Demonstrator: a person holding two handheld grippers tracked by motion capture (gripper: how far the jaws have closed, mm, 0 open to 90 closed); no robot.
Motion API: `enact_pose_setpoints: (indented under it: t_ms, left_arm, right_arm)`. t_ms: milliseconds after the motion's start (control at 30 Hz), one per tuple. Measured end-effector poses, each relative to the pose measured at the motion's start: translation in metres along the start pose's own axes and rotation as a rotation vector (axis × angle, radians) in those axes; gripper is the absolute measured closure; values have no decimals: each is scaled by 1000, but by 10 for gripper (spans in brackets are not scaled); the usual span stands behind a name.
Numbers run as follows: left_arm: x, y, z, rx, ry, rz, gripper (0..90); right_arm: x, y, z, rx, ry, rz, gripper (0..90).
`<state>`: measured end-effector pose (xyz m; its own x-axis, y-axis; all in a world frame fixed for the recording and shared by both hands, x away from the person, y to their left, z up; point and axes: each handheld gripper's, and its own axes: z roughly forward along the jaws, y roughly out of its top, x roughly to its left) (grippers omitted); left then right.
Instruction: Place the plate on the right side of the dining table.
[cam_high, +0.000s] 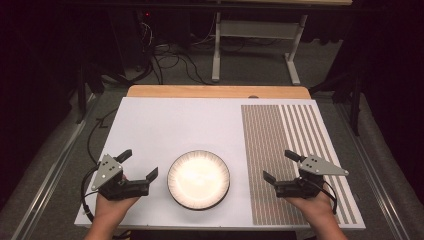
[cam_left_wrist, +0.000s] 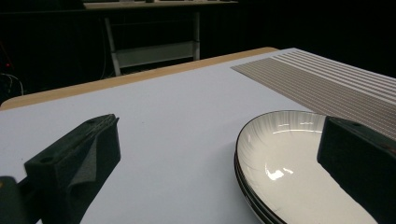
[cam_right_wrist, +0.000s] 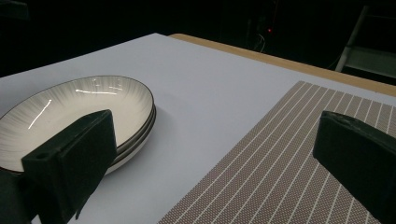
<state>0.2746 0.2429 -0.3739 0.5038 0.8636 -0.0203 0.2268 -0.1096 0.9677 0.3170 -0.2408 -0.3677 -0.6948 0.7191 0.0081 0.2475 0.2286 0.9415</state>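
Your stack of plates (cam_high: 198, 179) sits on the white counter (cam_high: 165, 125), near its front edge and just left of the striped placemat (cam_high: 290, 150). Your left gripper (cam_high: 138, 163) waits just left of the plates, fingers spread wide and holding nothing. Your right gripper (cam_high: 281, 166) hovers over the placemat, fingers wide and empty too. The placemat is bare, so my guess is a plate has yet to be moved onto it.

No text, label, brand, number or sign can be read anywhere in these views.
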Motion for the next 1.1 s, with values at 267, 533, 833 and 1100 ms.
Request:
enact_pose_setpoints:
  t_ms: [267, 533, 833, 1100]
  left_arm:
    - [4, -2, 1, -5, -6, -28, 2]
    - [-2, 0, 2, -10, -15, -26, 2]
    - [0, 0, 3, -15, -22, -36, 2]
    - [-3, 0, 4, -13, -26, -21, 2]
  right_arm:
    - [5, 5, 5, 9, 14, -26, 132]
    - [19, 10, 10, 41, 44, -59, 510]
    - [36, 22, 36, 81, 110, -81, 735]
    - [49, 30, 61, 98, 140, -120, 897]
